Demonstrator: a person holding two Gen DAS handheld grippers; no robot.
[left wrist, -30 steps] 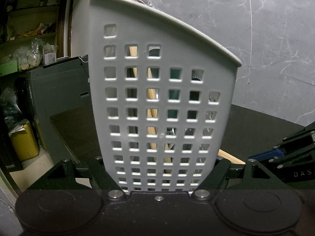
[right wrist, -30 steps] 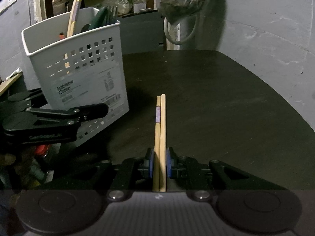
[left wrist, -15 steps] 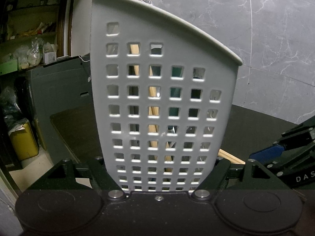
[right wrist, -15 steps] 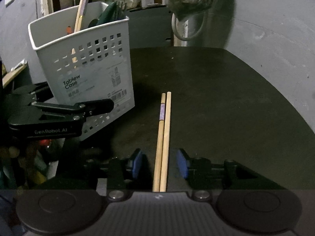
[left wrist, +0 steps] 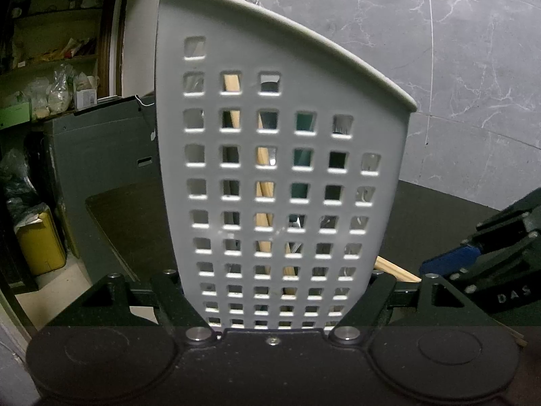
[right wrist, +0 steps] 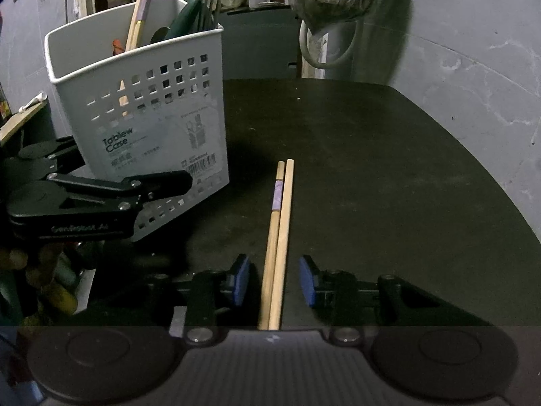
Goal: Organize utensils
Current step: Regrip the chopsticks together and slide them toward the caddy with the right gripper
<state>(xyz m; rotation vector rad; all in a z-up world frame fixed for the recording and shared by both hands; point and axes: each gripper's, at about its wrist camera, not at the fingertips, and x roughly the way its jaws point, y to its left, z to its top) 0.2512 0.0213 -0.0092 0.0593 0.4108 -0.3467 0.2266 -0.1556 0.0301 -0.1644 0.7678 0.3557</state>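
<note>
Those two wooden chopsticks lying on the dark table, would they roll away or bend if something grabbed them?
The pair of pale wooden chopsticks looks stiff: both run dead straight. Being slim and round, they could roll apart on the smooth black tabletop. Probably very light, judging by their thinness.

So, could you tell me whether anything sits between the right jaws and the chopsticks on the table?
Nothing visible does. The chopsticks lie on the table directly between the right gripper jaws, which are closing without touching them.

Dim, hard shadows, fisheye-warped edges
</note>
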